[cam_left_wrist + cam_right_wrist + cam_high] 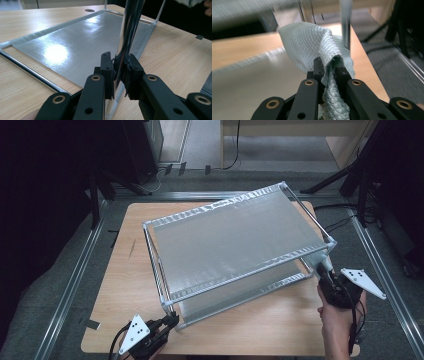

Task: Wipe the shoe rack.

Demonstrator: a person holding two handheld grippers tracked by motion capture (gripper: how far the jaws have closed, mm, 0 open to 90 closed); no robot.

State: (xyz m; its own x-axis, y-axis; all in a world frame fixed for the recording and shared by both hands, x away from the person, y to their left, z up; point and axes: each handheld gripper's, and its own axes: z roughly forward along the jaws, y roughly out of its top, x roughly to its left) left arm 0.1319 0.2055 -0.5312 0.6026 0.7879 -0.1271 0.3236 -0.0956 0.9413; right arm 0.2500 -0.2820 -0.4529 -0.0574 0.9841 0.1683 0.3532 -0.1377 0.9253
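Clearly a quilted pale-green cloth (pixel 312 42), bunched, creased.

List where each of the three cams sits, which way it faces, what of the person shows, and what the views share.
High view: above the near side of the table, looking forward and down on the two-tier shelf rack; both forearms and claws enter from below.
Left gripper view: on the left claw, looking along its jaws, shut on the rack's chrome corner post.
Right gripper view: on the right claw, facing the rack's far corner; jaws shut on a pale cloth.
Shared: rack and wooden tabletop in all three.
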